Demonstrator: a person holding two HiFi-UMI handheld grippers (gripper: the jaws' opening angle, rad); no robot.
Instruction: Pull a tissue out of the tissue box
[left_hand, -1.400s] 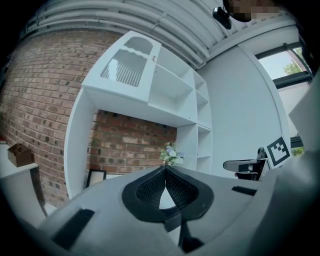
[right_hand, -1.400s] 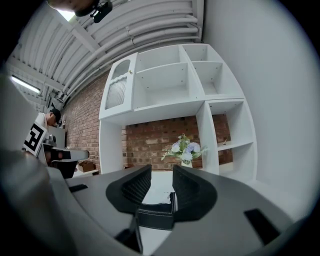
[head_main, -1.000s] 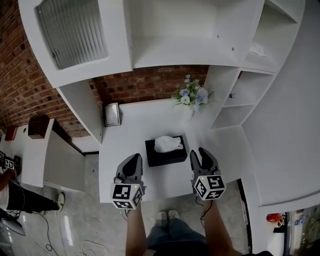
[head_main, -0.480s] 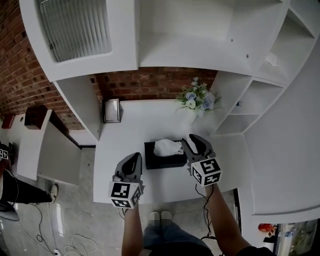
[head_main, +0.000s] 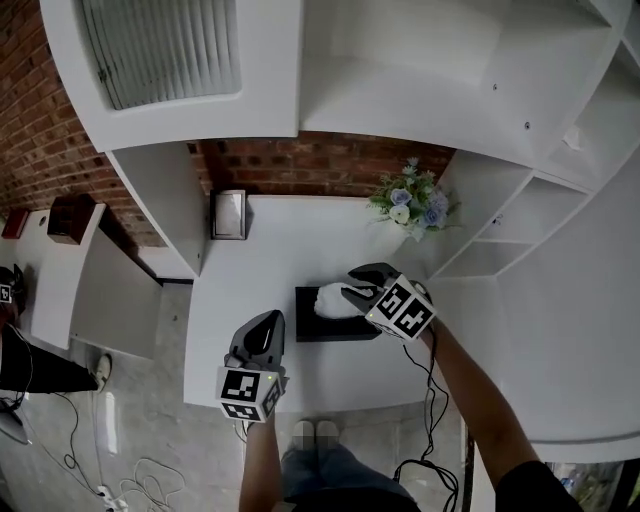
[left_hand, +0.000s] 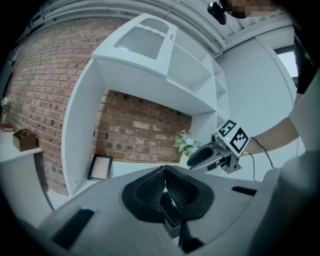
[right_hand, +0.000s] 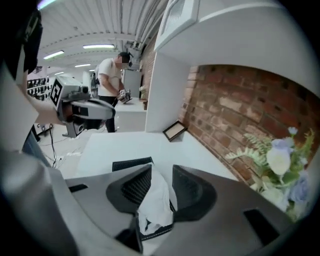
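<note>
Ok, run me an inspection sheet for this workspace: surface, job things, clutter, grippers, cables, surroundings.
Surface: white table set into a shelf alcove.
Job's things: black tissue box near the front edge; white tissue sticking up from its top.
Clutter: picture frame and flowers at the back, by the brick wall.
Grippers: left gripper jaws together, empty, short of the box; right gripper jaws apart with the tissue between them.
Cables: cable hanging from the right gripper; loose cables on the floor.
Surroundings: white shelves; a person at another bench.
</note>
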